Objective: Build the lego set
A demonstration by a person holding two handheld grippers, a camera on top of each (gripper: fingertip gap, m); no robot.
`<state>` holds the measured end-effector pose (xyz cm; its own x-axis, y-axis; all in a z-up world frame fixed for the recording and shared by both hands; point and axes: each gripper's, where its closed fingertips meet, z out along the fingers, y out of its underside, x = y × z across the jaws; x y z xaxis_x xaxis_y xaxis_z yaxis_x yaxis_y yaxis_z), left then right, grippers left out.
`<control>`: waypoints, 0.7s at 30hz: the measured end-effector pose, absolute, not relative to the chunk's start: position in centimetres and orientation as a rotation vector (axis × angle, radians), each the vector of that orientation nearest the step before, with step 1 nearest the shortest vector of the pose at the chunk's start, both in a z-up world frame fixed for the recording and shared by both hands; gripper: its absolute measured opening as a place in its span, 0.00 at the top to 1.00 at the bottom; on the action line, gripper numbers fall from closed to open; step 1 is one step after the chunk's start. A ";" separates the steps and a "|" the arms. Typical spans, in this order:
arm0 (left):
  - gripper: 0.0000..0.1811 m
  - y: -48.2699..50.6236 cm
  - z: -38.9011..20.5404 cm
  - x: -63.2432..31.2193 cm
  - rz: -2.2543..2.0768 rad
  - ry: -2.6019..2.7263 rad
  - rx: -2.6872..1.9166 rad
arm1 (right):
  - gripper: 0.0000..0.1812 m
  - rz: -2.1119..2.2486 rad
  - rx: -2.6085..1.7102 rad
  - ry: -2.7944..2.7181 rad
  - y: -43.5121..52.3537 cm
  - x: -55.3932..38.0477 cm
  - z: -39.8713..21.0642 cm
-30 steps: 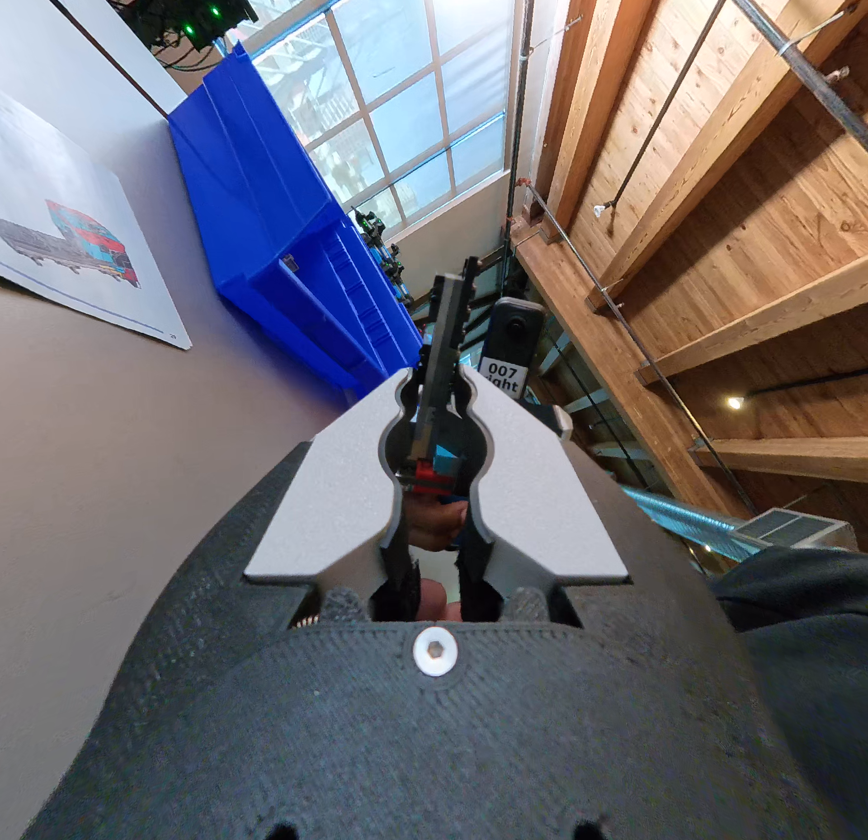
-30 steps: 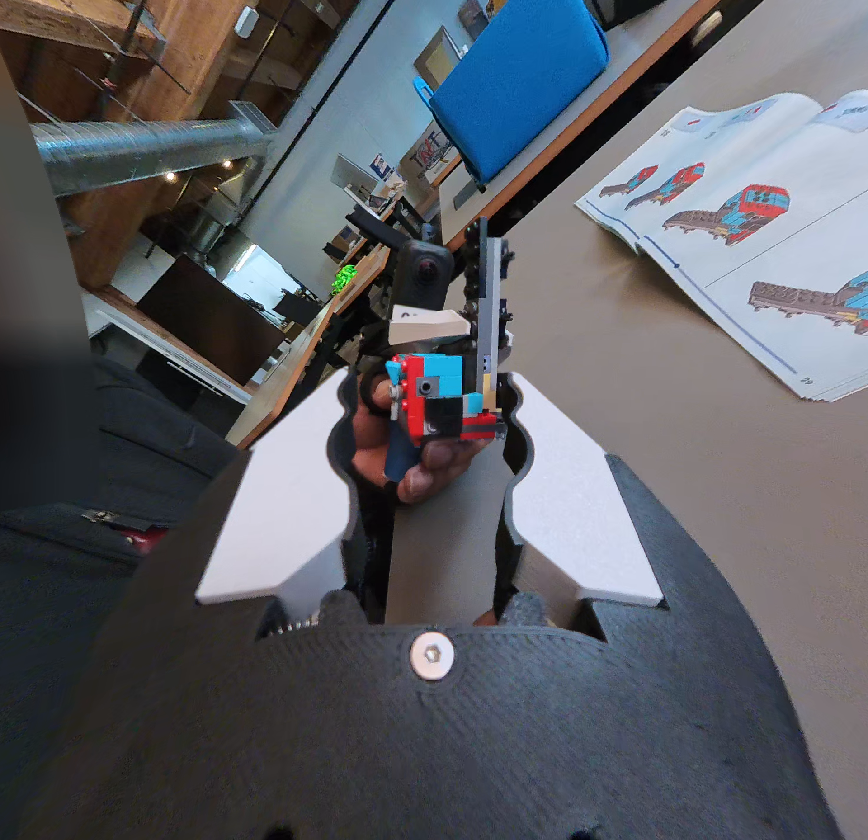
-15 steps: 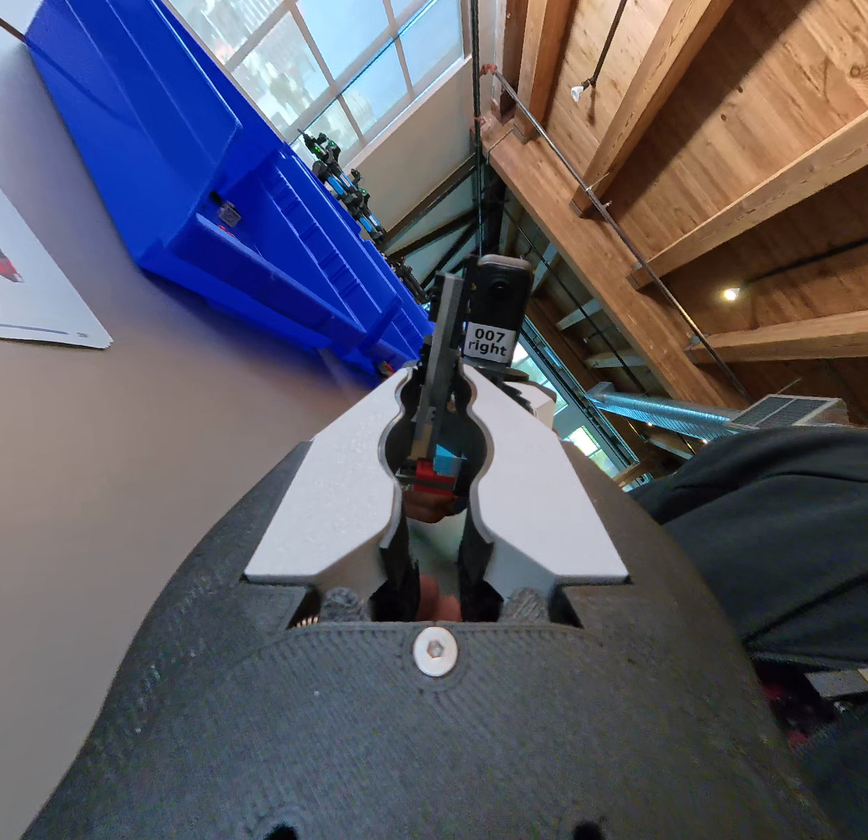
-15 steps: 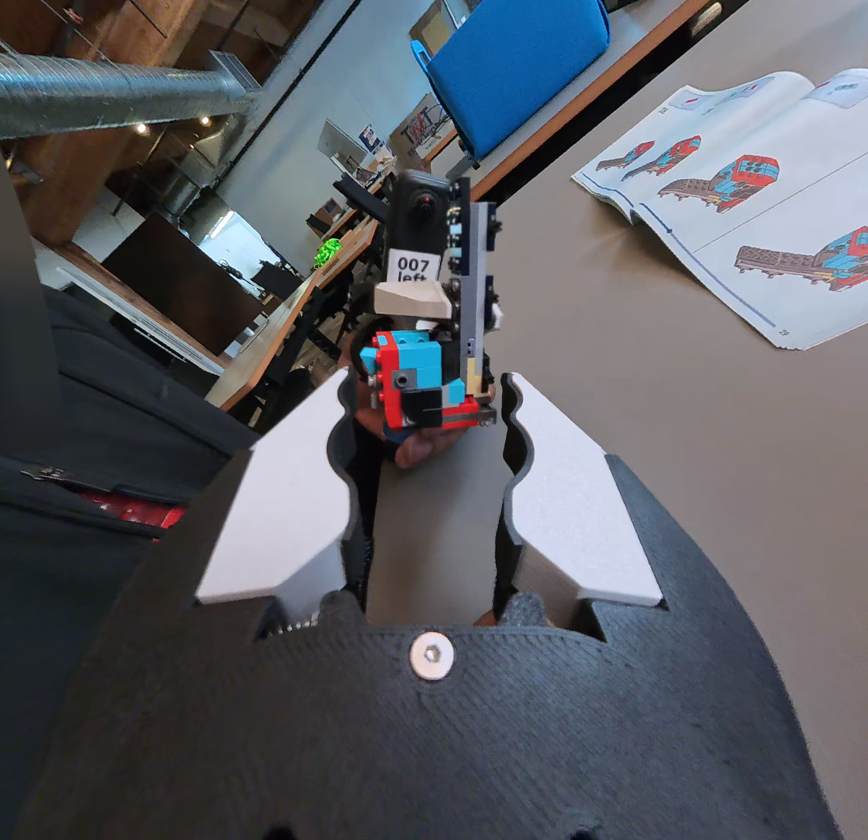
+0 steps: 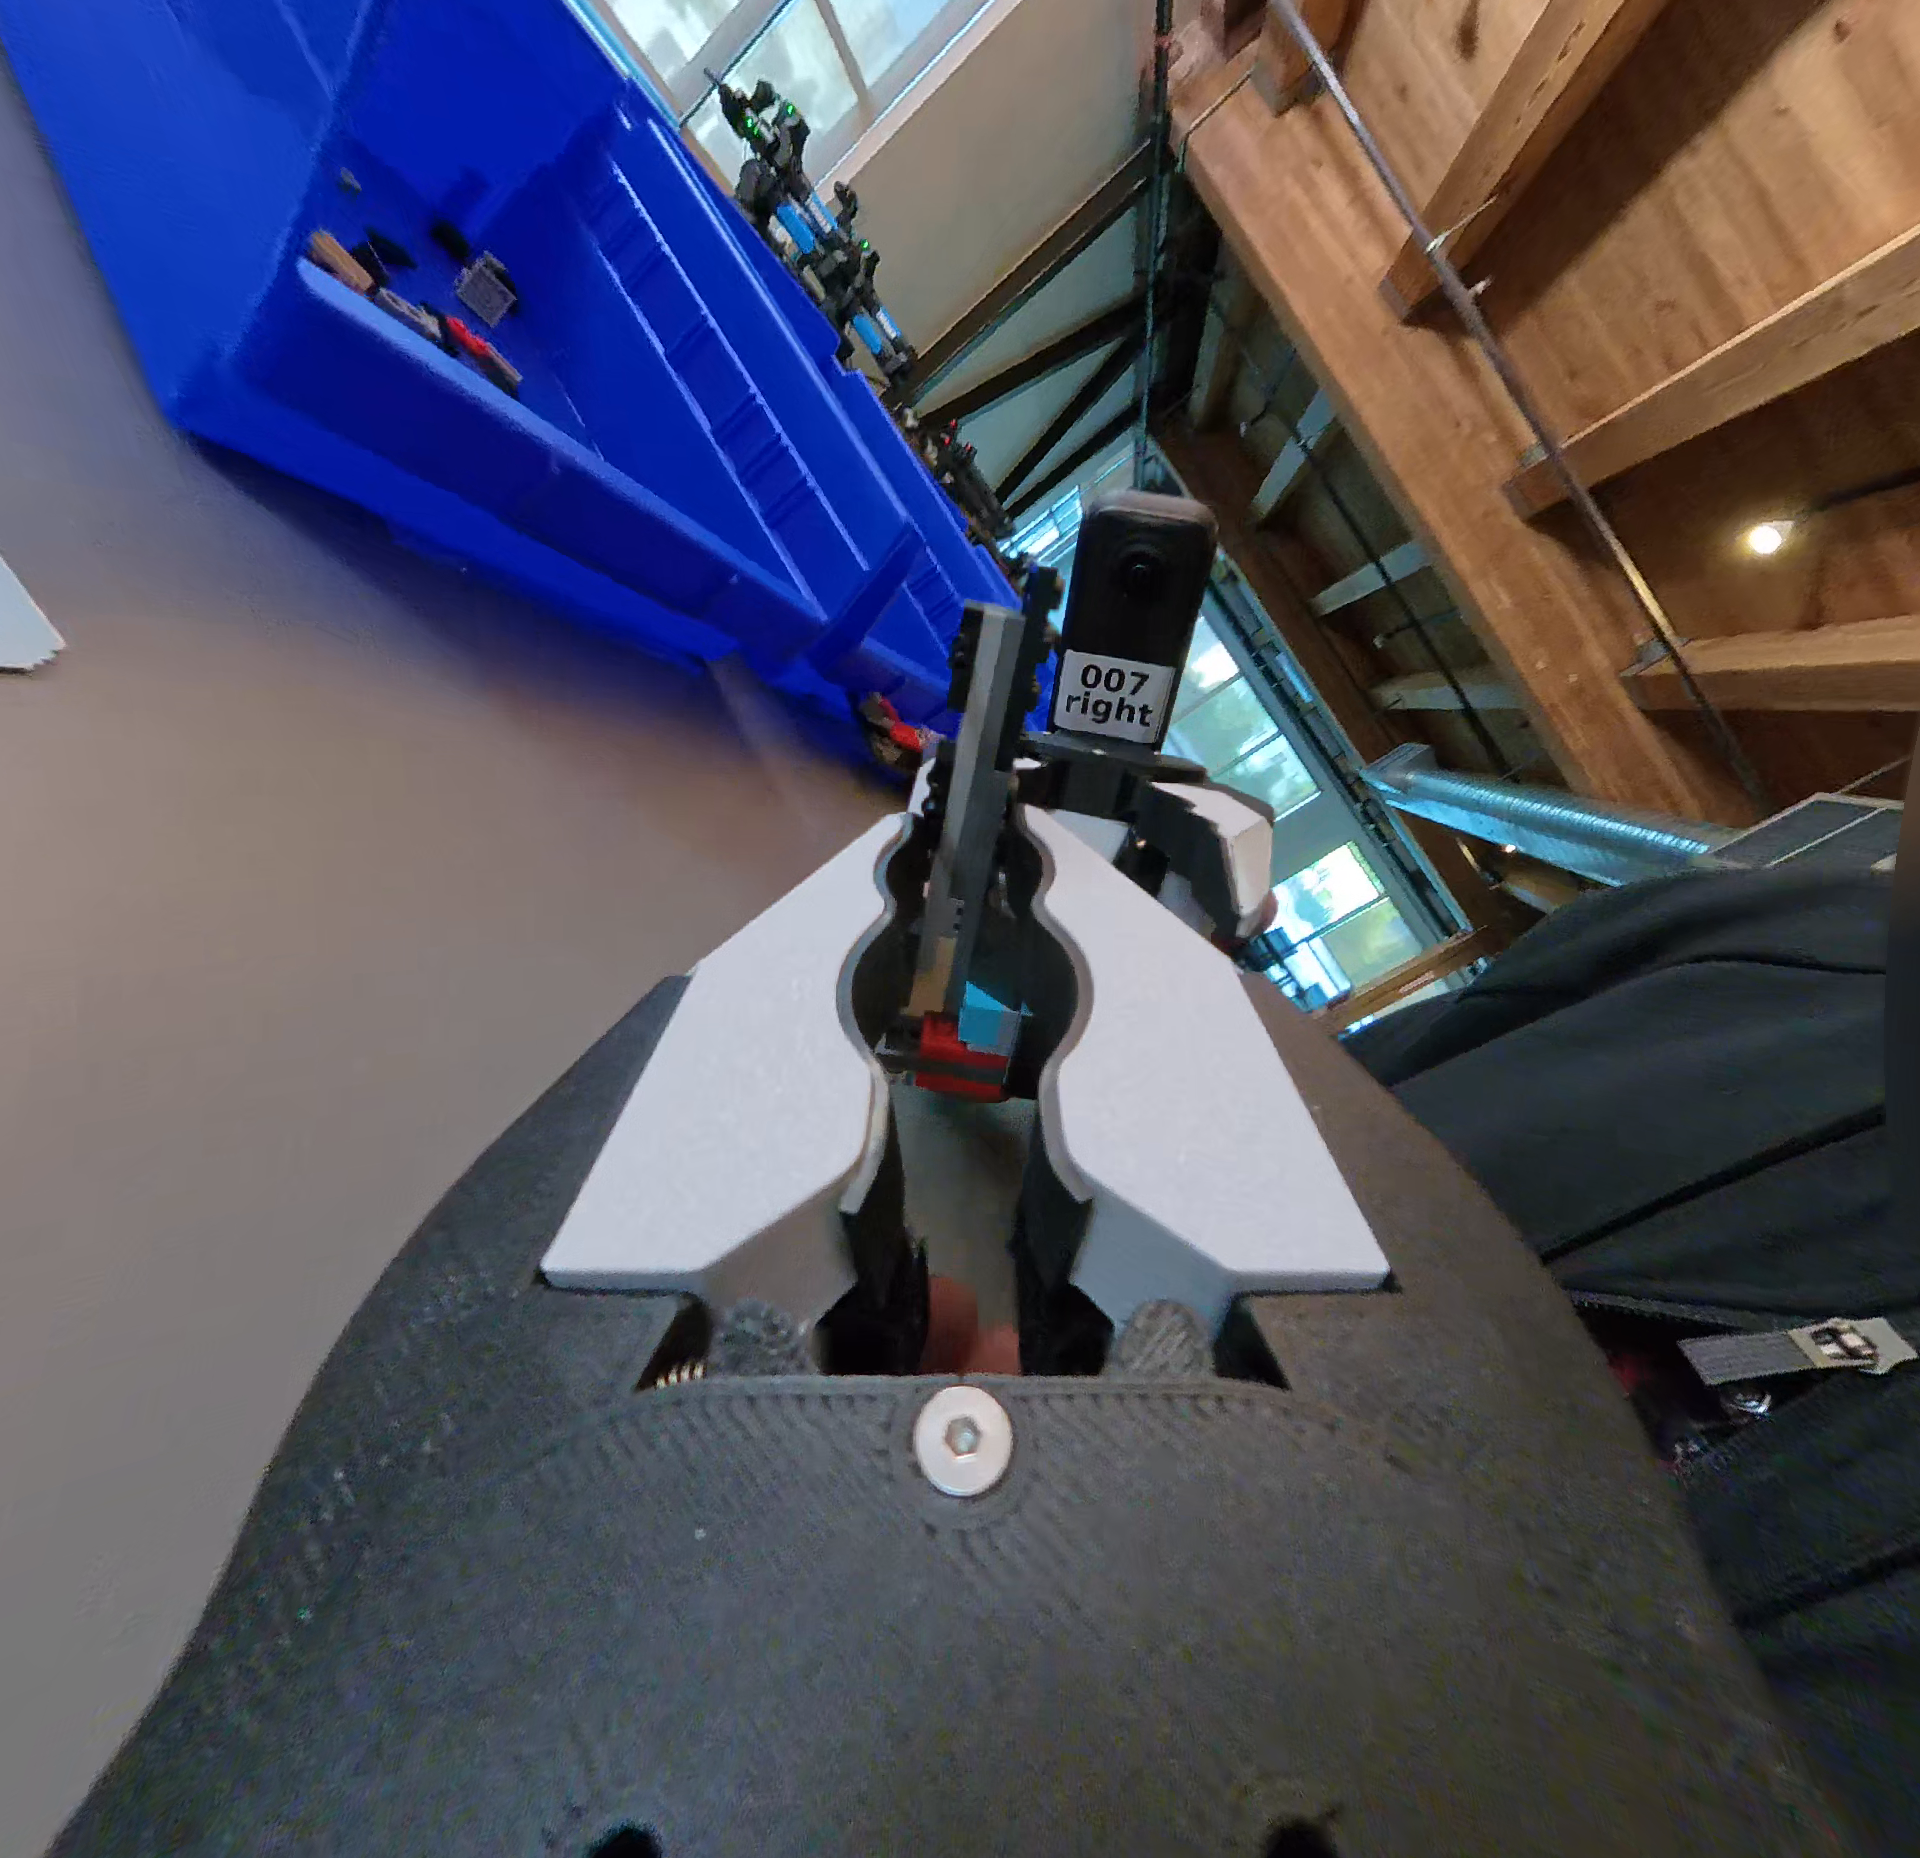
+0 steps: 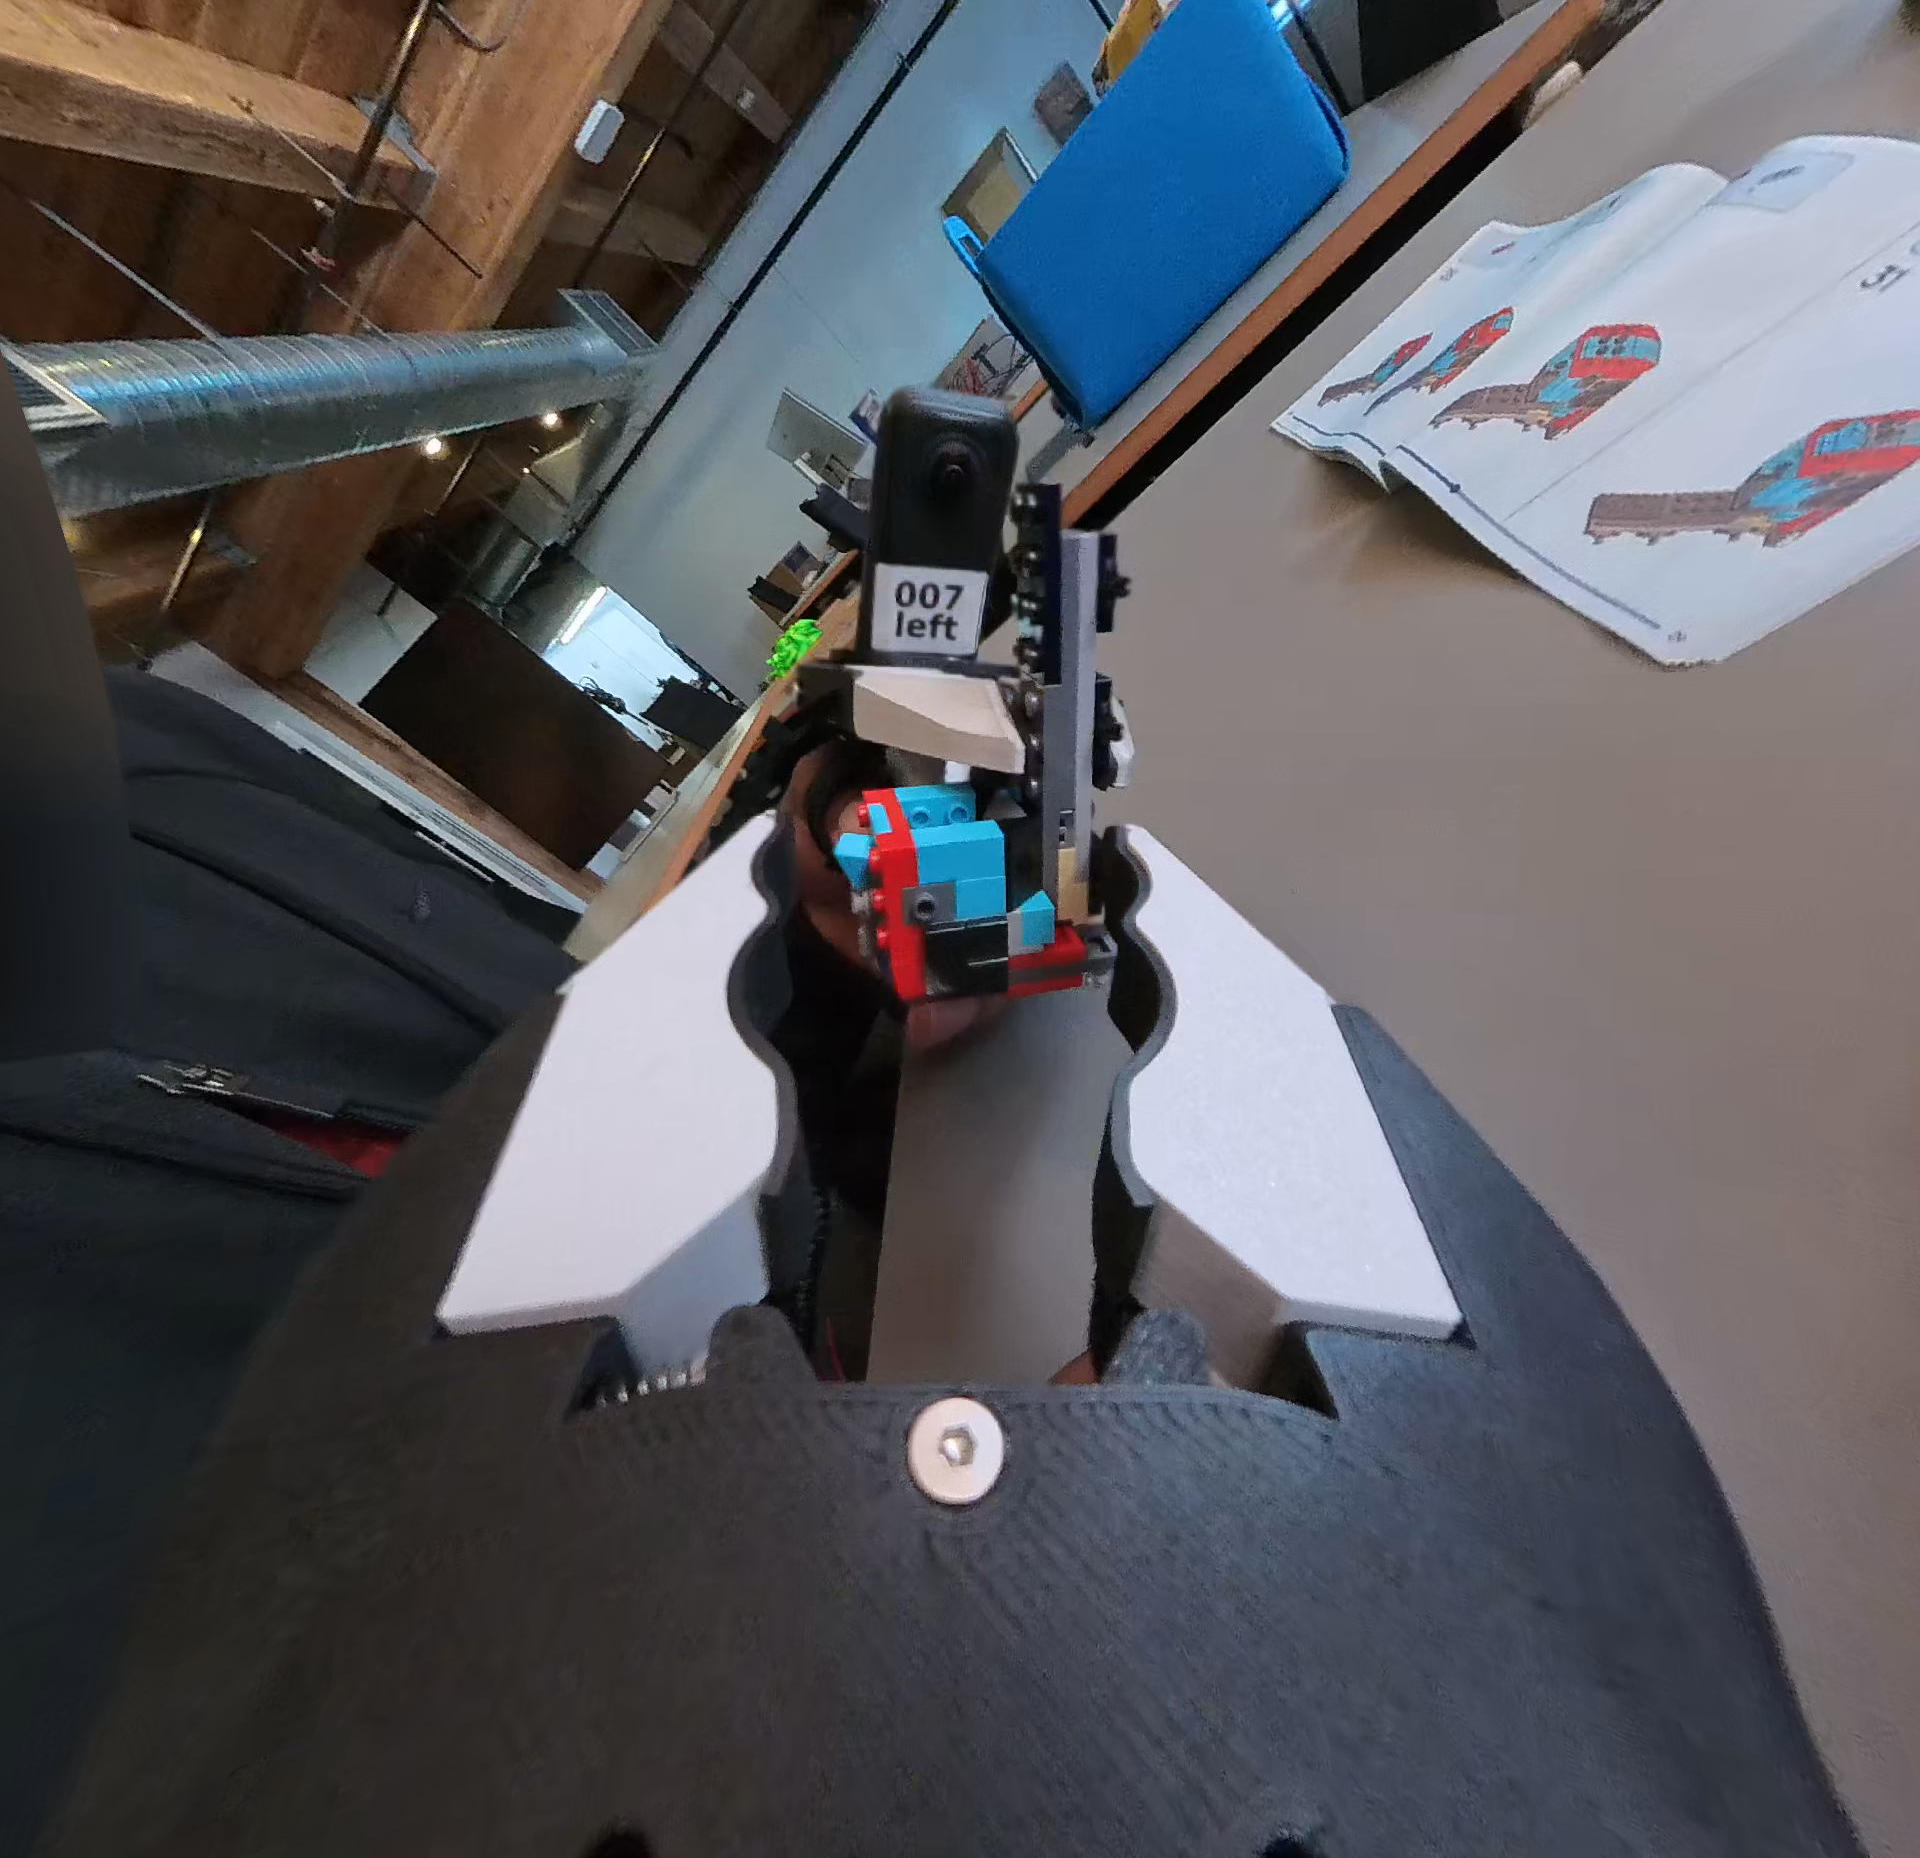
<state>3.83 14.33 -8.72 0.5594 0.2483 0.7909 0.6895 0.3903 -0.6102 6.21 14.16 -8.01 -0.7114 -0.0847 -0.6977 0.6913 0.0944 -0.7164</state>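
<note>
Left claw [image 5: 961, 935] is pinching the grey, red and blue brick lego model [image 5: 961, 915]; right claw [image 6: 940, 925] is gaping beside it

A white printed label [image 5: 1110, 696] marks each black camera [image 5: 1138, 582] (booklet [image 6: 1662, 406] bears numerals).

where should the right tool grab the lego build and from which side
Probably the red and blue cab block, the chunkiest part, with flat sides. The left tool clamps the thin grey base plate edge-on, so bring the open right tool straight in from the free cab end.
</note>
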 end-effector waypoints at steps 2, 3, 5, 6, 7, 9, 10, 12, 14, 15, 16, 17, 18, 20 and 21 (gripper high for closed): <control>0.92 14.7 -8.7 3.9 -0.341 -0.985 -1.204 | 0.67 -1.658 0.611 1.764 14.5 6.3 -8.2; 0.92 14.9 -8.7 3.9 -0.340 -0.989 -1.213 | 0.67 -1.649 0.621 1.756 14.7 6.4 -8.3; 0.92 15.2 -8.6 3.9 -0.347 -0.998 -1.230 | 0.66 -1.635 0.638 1.738 15.0 6.6 -8.4; 0.92 15.4 -8.6 4.0 -0.351 -0.999 -1.243 | 0.66 -1.631 0.645 1.723 15.2 6.6 -8.4; 0.92 15.6 -8.6 4.1 -0.353 -0.999 -1.257 | 0.66 -1.627 0.650 1.703 15.3 6.7 -8.3; 0.92 15.9 -8.4 4.4 -0.360 -0.994 -1.279 | 0.66 -1.619 0.657 1.665 15.6 6.9 -8.0; 0.92 16.1 -8.3 4.5 -0.363 -0.992 -1.287 | 0.65 -1.615 0.659 1.655 15.7 7.0 -8.0; 0.92 16.4 -8.1 4.6 -0.366 -0.990 -1.302 | 0.65 -1.605 0.662 1.655 15.9 7.3 -8.0; 0.92 16.8 -8.1 4.7 -0.370 -0.990 -1.317 | 0.65 -1.594 0.668 1.661 16.2 7.6 -8.1; 0.92 17.0 -8.0 4.8 -0.372 -0.988 -1.325 | 0.65 -1.592 0.670 1.657 16.3 7.7 -8.1; 0.92 17.2 -8.0 4.9 -0.375 -0.985 -1.333 | 0.65 -1.592 0.671 1.650 16.5 7.8 -8.0; 0.92 17.4 -8.0 5.0 -0.379 -0.981 -1.341 | 0.66 -1.590 0.674 1.646 16.6 7.9 -8.1; 0.92 17.7 -8.0 5.1 -0.382 -0.976 -1.347 | 0.66 -1.587 0.675 1.647 16.7 8.0 -8.1; 0.92 18.0 -8.0 5.2 -0.391 -0.967 -1.350 | 0.68 -1.589 0.675 1.656 17.0 8.1 -8.2; 0.92 18.2 -7.9 5.2 -0.397 -0.963 -1.348 | 0.68 -1.590 0.676 1.661 17.1 8.1 -8.3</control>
